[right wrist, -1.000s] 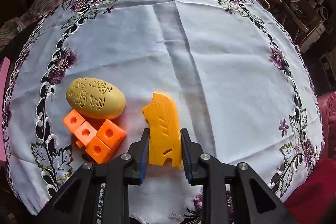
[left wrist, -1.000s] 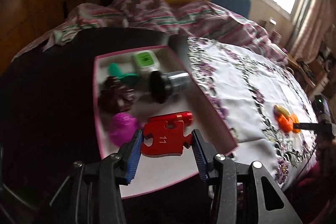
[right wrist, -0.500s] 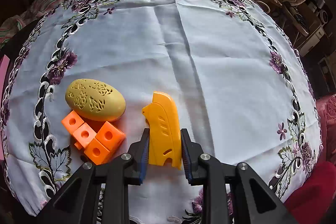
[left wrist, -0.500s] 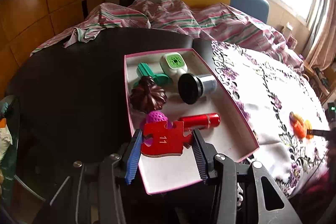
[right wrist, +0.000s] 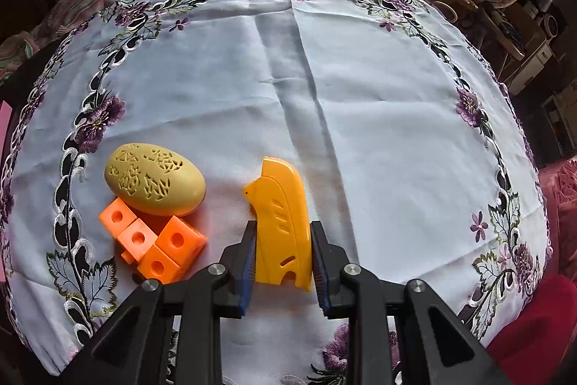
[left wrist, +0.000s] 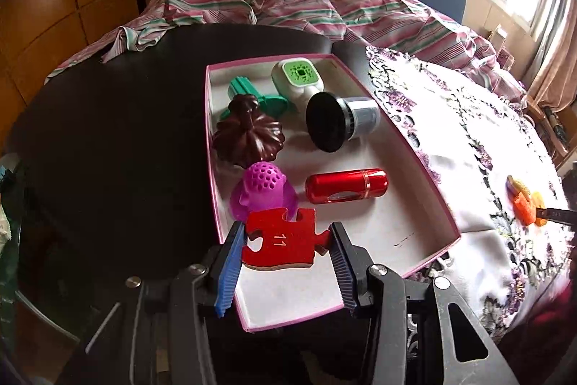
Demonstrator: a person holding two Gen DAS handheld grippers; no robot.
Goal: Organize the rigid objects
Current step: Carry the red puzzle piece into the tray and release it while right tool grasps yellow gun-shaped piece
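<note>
L gripper (left wrist: pixel 285 242) is clamping the red puzzle piece (left wrist: pixel 283 239) over the pink-rimmed box (left wrist: pixel 414 150), near end. R gripper (right wrist: pixel 283 257) is pinching the yellow plastic piece (right wrist: pixel 283 222) on the embroidered tablecloth (right wrist: pixel 360 78), beside orange blocks (right wrist: pixel 151 244).

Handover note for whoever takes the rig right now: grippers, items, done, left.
Left gripper: shut on red puzzle piece, over the pink box's near end.
Right gripper: shut on yellow plastic piece on the tablecloth.
Done: six items in the box.
Left: drop the puzzle piece in; box the yellow piece, yellow egg, orange cubes.
</note>
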